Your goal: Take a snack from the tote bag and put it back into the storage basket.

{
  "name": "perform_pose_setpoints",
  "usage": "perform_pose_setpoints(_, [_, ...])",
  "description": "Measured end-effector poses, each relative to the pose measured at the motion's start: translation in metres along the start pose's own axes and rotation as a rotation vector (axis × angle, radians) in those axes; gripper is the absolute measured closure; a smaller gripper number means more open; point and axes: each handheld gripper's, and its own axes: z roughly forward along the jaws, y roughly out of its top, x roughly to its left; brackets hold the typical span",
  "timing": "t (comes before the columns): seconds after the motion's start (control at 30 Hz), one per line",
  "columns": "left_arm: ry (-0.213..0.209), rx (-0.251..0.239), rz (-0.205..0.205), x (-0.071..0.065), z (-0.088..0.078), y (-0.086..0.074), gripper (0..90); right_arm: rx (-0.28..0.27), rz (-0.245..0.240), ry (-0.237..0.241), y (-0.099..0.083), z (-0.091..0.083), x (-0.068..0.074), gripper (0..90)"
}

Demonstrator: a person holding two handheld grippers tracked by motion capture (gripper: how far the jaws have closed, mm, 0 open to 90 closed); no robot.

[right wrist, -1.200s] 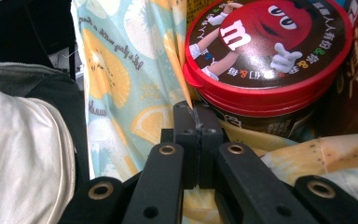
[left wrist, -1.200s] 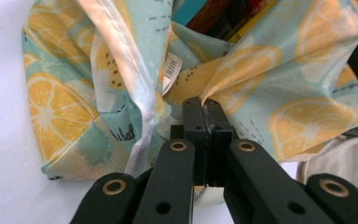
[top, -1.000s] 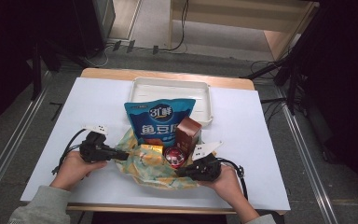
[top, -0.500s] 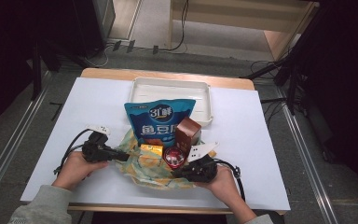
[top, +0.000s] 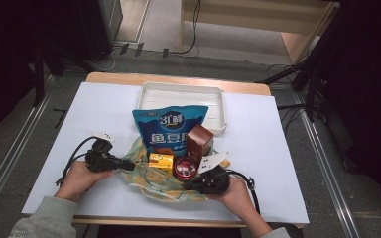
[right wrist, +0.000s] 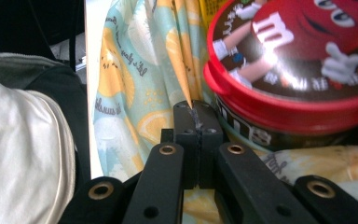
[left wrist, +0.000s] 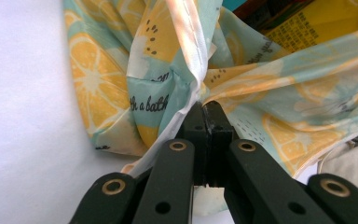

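Note:
A lemon-print cloth bag [top: 156,181] lies at the table's near middle, under a blue snack pouch [top: 164,130], a brown box [top: 200,141], a yellow box [top: 160,162] and a red M&M's tin [top: 184,167]. My left gripper [top: 129,164] is shut on the bag's left edge; the left gripper view has the cloth bag [left wrist: 121,84] pinched between the jaws of the left gripper [left wrist: 205,109]. My right gripper [top: 191,186] is shut on the bag's right edge. In the right gripper view the right gripper [right wrist: 194,108] clamps a fold of the cloth bag [right wrist: 144,70] beside the M&M's tin [right wrist: 298,60].
A white tray [top: 149,94] stands behind the pouch at the table's far side. The white table [top: 278,163] has bare surface to the left and right of the bag. Black cables trail from both grippers by the person's hands.
The left gripper has shifted slightly toward the near edge with the bag's edge in it. The right gripper has kept still.

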Motion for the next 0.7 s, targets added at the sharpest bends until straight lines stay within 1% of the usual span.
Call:
perform_pose_setpoints(0.1, [-0.004,-0.001,-0.002,0.000,0.000,-0.001,90.0,0.000,-0.006,-0.008,-0.003,-0.002,-0.001,90.0])
perform_pose_setpoints(0.13, [0.002,0.007,-0.004,0.000,0.000,0.000,90.0,-0.004,-0.001,-0.009,-0.005,-0.003,-0.001,90.0])
perform_pose_setpoints(0.17, [0.024,0.022,-0.005,0.000,0.001,-0.001,90.0,0.002,0.002,-0.016,-0.006,-0.004,-0.002,90.0])
perform_pose_setpoints(0.2, [0.023,0.026,-0.011,0.000,0.001,-0.001,90.0,0.041,0.000,-0.045,-0.008,-0.003,-0.004,90.0])
perform_pose_setpoints(0.27, [0.029,0.025,-0.009,-0.001,0.002,-0.001,90.0,0.056,0.018,-0.048,-0.014,-0.003,-0.008,90.0])
perform_pose_setpoints(0.3, [0.027,0.026,-0.013,0.000,0.003,-0.001,90.0,0.051,0.027,-0.046,-0.017,-0.003,-0.012,90.0])
perform_pose_setpoints(0.37, [0.029,0.028,-0.018,0.001,0.004,-0.001,90.0,0.045,0.032,-0.044,-0.018,-0.004,-0.014,90.0])
perform_pose_setpoints(0.4, [0.027,0.029,-0.015,0.002,0.005,-0.002,90.0,0.043,0.028,-0.042,-0.020,-0.004,-0.016,90.0])
perform_pose_setpoints(0.43, [0.025,0.034,-0.013,0.002,0.005,-0.002,90.0,0.047,0.012,-0.040,-0.023,-0.004,-0.018,90.0])
perform_pose_setpoints(0.47, [0.035,0.038,-0.017,0.002,0.006,-0.002,90.0,0.043,0.008,-0.039,-0.024,-0.004,-0.020,90.0])
perform_pose_setpoints(0.53, [0.037,0.037,-0.022,0.001,0.006,-0.003,90.0,0.041,0.026,-0.032,-0.025,-0.005,-0.022,90.0])
perform_pose_setpoints(0.63, [0.035,0.038,-0.015,0.002,0.005,-0.004,90.0,0.033,0.035,-0.027,-0.026,-0.005,-0.023,90.0])
perform_pose_setpoints(0.7, [0.033,0.029,-0.024,0.004,0.005,-0.005,90.0,0.020,0.024,-0.028,-0.028,-0.005,-0.024,90.0])
